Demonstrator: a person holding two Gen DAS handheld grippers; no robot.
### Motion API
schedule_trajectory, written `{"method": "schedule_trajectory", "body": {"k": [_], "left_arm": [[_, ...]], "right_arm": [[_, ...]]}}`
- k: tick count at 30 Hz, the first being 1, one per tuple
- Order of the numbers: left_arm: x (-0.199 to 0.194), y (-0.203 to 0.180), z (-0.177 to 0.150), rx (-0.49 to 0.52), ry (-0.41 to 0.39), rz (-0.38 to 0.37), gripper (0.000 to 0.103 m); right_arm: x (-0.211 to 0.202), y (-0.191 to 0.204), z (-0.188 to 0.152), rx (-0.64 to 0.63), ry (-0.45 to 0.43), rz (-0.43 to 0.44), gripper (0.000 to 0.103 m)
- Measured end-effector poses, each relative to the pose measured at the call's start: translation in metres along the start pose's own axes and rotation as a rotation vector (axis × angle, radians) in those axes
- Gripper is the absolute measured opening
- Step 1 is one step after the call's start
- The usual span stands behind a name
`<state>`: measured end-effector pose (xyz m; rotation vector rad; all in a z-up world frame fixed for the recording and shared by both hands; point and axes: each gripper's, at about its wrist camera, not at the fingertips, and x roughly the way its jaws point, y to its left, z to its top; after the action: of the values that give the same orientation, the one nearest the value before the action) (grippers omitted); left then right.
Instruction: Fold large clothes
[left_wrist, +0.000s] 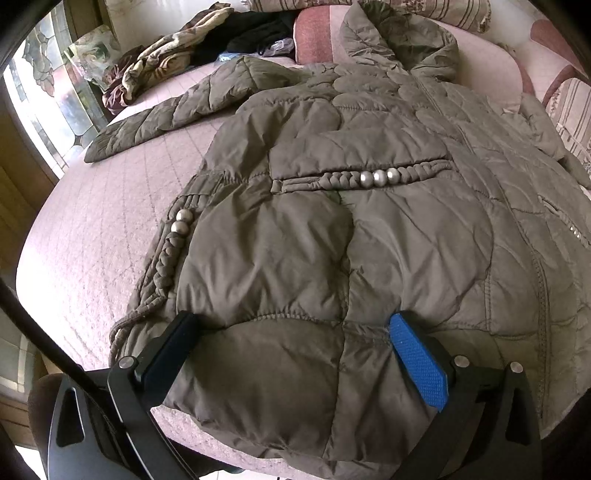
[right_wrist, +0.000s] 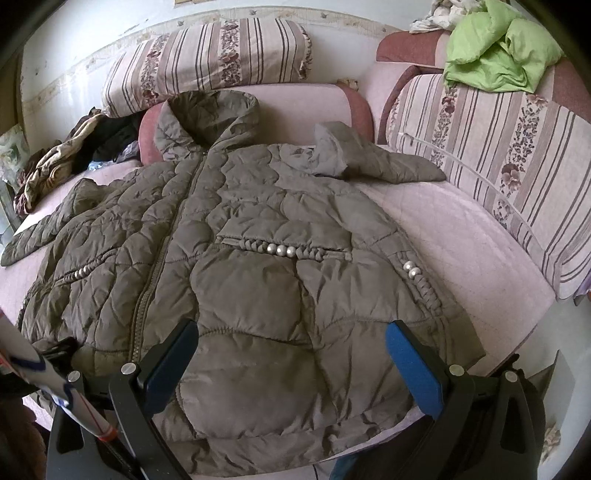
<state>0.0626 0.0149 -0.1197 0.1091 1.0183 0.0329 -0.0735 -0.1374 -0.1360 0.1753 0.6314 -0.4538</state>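
Observation:
An olive quilted hooded jacket (left_wrist: 332, 229) lies front up and zipped on a pink quilted bed cover (left_wrist: 92, 240), hood toward the far end, both sleeves spread out. My left gripper (left_wrist: 295, 332) is open above the jacket's lower left hem, its jaws wide apart over the fabric. In the right wrist view the same jacket (right_wrist: 258, 277) fills the middle. My right gripper (right_wrist: 291, 339) is open over the lower right hem, holding nothing. The jacket's right sleeve (right_wrist: 373, 158) is bent near the backrest.
Striped floral cushions (right_wrist: 207, 62) line the back and the right side (right_wrist: 498, 155). A green garment (right_wrist: 498, 55) lies at the top right. A pile of dark and patterned clothes (left_wrist: 207, 44) sits at the far left, by a window (left_wrist: 44, 96).

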Motion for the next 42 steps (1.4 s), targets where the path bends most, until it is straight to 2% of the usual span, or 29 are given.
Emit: {"method": "schedule_trajectory", "body": {"k": [6,10,13,15,17,20,21,23,25,27,31,33,35,38,42], "left_arm": [[-0.013,0.008,0.001,-0.032,-0.005,-0.015,0.102],[-0.036,0.022,0.001,-0.077,-0.056,0.009,0.101],[-0.058,0.032,0.004,-0.105,-0.110,0.033,0.101],[-0.072,0.040,0.006,-0.113,-0.151,0.045,0.101],[-0.083,0.048,0.010,-0.122,-0.185,0.054,0.101],[-0.089,0.063,0.019,-0.126,-0.199,0.056,0.101],[-0.090,0.070,0.023,-0.124,-0.201,0.059,0.101],[-0.088,0.085,0.032,-0.122,-0.198,0.079,0.101],[-0.084,0.104,0.039,-0.132,-0.204,0.087,0.101],[-0.075,0.130,0.052,-0.160,-0.193,0.094,0.101],[-0.038,0.192,0.084,-0.257,-0.129,0.089,0.101],[-0.019,0.221,0.098,-0.288,-0.105,0.088,0.088],[0.007,0.255,0.117,-0.348,-0.061,0.075,0.067],[0.043,0.309,0.139,-0.502,-0.022,0.003,0.066],[0.093,0.361,0.160,-0.655,0.029,-0.032,0.066]], "right_arm": [[-0.009,0.008,0.002,-0.034,-0.032,0.002,0.103],[-0.023,0.011,0.008,-0.059,-0.086,-0.020,0.103],[-0.041,0.013,0.017,-0.075,-0.170,-0.066,0.103],[-0.058,0.013,0.021,-0.079,-0.278,-0.119,0.103],[-0.064,0.015,0.026,-0.090,-0.323,-0.107,0.103],[-0.051,0.022,0.035,-0.143,-0.222,-0.073,0.103],[-0.047,0.023,0.038,-0.147,-0.184,-0.034,0.103],[-0.047,0.023,0.040,-0.133,-0.151,0.033,0.103],[-0.050,0.025,0.041,-0.125,-0.154,0.088,0.103],[-0.049,0.030,0.040,-0.153,-0.160,0.121,0.102],[-0.036,0.040,0.037,-0.191,-0.124,0.125,0.098],[-0.031,0.039,0.036,-0.180,-0.115,0.125,0.097],[-0.022,0.040,0.037,-0.174,-0.101,0.122,0.097],[-0.004,0.045,0.035,-0.195,-0.062,0.095,0.097],[0.018,0.052,0.036,-0.221,-0.033,0.068,0.097]]}}
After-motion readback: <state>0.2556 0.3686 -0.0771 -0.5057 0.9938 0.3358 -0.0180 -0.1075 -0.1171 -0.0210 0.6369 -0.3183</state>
